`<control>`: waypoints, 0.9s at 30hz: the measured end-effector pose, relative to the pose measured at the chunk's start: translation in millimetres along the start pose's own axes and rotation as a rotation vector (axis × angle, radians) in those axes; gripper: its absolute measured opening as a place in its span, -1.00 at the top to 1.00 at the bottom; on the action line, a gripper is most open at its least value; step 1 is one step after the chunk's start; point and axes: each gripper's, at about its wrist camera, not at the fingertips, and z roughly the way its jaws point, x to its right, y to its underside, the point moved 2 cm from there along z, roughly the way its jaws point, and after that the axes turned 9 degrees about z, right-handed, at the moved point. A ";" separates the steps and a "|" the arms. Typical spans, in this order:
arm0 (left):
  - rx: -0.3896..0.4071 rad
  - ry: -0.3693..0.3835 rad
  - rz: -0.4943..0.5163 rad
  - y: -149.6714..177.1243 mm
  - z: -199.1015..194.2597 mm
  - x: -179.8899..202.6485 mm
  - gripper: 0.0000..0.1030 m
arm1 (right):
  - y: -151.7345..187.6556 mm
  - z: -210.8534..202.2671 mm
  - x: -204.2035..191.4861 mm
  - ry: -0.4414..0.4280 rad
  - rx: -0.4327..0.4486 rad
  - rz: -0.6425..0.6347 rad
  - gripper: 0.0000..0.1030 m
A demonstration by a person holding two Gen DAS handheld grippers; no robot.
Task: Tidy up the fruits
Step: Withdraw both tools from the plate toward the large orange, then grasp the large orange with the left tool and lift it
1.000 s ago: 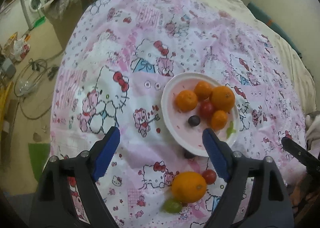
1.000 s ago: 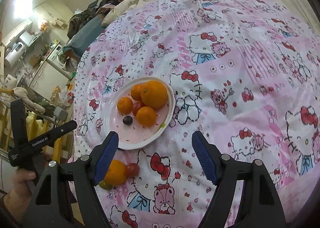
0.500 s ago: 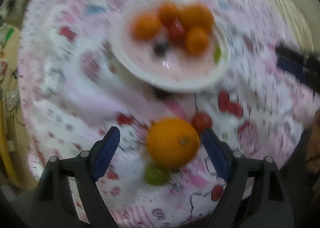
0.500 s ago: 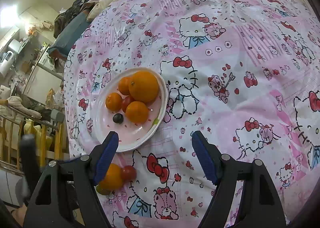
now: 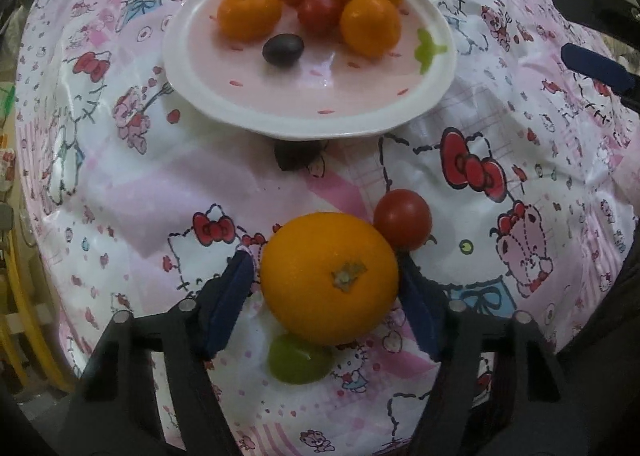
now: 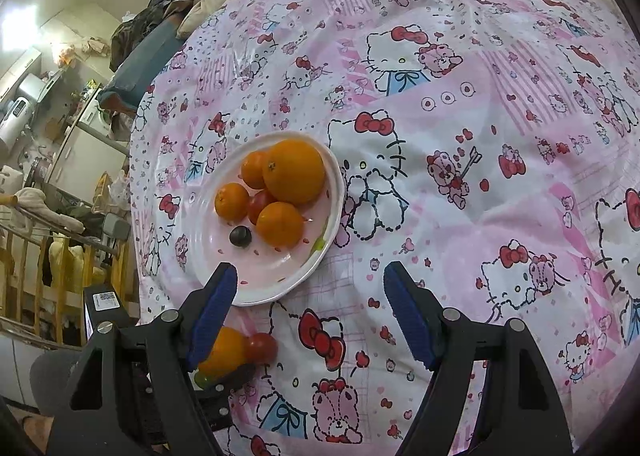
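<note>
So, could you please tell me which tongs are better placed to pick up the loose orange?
Left tongs: they already straddle the loose orange. The right tongs hang open near the plate.

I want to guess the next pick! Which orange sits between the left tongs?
The big orange lying on the cloth, off the plate, beside a red tomato. The left tongs straddle it; the other oranges sit on the plate.

black gripper (image 6: pixel 308 288), blue pads (image 6: pixel 408 318)

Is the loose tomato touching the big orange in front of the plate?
Touching. In the left wrist view the tomato overlaps the orange's upper right edge, no cloth between.
</note>
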 end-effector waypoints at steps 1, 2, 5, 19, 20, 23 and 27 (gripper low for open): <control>-0.002 0.020 -0.007 -1.1 1.2 -0.2 -0.18 | -0.5 0.8 -0.5 0.002 0.000 -0.001 -0.52; -0.003 0.021 -0.008 -2.4 2.0 -2.1 -0.15 | -0.5 1.5 -0.4 0.005 0.000 -0.002 -0.52; 0.001 0.020 0.004 -1.2 -0.3 -0.4 -0.11 | -0.9 2.2 0.7 0.010 -0.001 0.002 -0.52; 0.145 0.050 -0.085 4.2 -69.4 -32.9 -0.09 | 4.1 -0.4 -3.1 0.010 0.000 -0.024 -0.52; 0.155 0.043 -0.103 3.8 -73.4 -39.1 -0.09 | 5.0 -0.2 -4.2 0.010 -0.001 -0.026 -0.52; 0.170 0.025 -0.185 2.9 -77.5 -62.0 -0.09 | 8.8 3.4 -11.3 0.002 -0.014 -0.036 -0.52; 0.189 0.008 -0.317 11.3 -81.8 -94.5 -0.09 | 17.7 16.8 -20.1 -0.027 -0.065 -0.033 -0.52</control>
